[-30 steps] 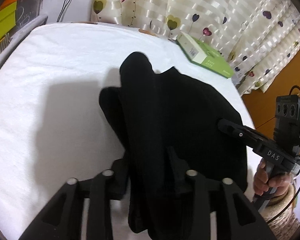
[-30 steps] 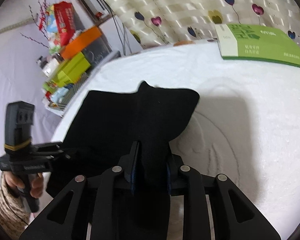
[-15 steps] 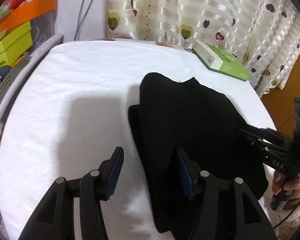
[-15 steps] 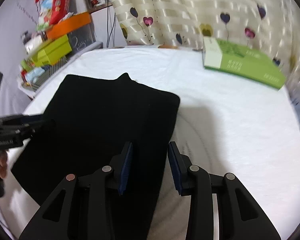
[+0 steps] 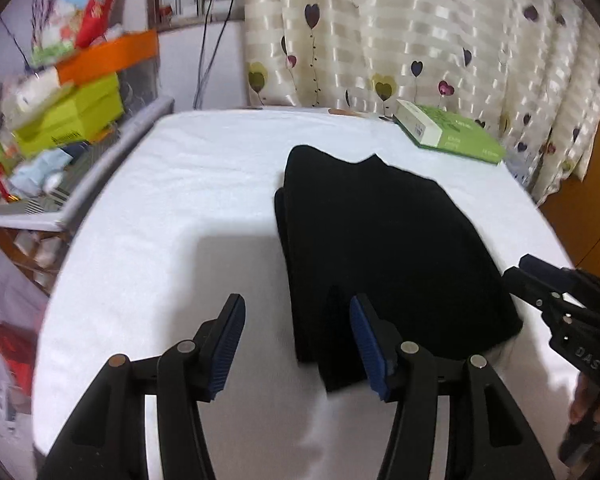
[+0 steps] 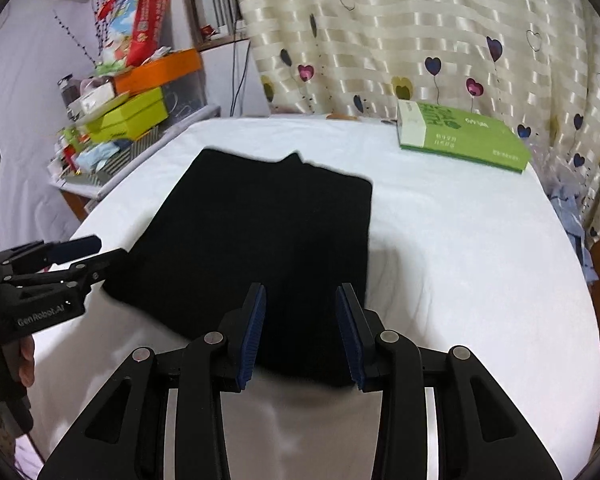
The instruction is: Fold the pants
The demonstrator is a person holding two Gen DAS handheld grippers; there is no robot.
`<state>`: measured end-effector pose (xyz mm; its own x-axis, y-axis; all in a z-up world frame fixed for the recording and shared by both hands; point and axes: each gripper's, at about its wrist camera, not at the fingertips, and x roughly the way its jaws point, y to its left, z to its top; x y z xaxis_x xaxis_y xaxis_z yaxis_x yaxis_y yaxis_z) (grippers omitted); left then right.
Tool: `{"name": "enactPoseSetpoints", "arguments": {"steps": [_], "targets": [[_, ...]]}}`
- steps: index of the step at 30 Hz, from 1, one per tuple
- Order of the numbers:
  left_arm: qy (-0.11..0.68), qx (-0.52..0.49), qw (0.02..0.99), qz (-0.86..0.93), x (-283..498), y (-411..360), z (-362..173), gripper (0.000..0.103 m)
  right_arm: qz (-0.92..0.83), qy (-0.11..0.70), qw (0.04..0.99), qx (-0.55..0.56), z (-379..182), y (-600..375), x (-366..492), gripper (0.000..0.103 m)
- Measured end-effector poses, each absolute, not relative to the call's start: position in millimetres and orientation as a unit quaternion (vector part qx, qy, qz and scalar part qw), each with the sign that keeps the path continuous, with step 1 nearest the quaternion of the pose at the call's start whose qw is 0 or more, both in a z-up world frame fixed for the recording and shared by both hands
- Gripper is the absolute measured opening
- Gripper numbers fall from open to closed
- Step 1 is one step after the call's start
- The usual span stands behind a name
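Pants: the black pants (image 5: 384, 256) lie flat on the white table (image 5: 180, 208), right of its middle in the left wrist view, well short of the green box (image 5: 448, 136) at the far edge.
Done: they lie as a compact, stacked rectangle with layered edges along the left side, so the folding looks finished or nearly so.
Left: perhaps one more fold or a smoothing; the black cloth hides its creases, so I cannot count the layers.
Long axis: it runs from the near edge away toward the curtain (image 6: 420, 40).
Far end: a small peak sticks up there.
Left gripper (image 5: 296, 344): jaws apart, nothing held.
Right gripper (image 6: 300, 332): jaws apart, clear of the cloth, above its near edge.
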<state>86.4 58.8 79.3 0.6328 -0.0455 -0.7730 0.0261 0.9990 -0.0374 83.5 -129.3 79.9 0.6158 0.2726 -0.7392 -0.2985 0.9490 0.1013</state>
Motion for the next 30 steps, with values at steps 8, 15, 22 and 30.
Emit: {"name": "enactPoseSetpoints", "arguments": {"steps": [8,15,22,30], "targets": [[0.413,-0.001,0.911,0.007,33,41,71,0.057,0.149,0.420,0.895,-0.024,63,-123,45,0.063],[0.429,0.015,0.903,0.023,12,28,46,0.057,0.125,0.447,0.885,-0.029,45,-124,35,0.063],[0.437,0.012,0.899,0.024,7,21,32,0.057,0.105,0.457,0.883,-0.029,34,-129,35,0.063],[0.438,0.002,0.899,0.021,13,22,26,0.060,0.099,0.451,0.886,-0.046,31,-125,38,0.065]]}}
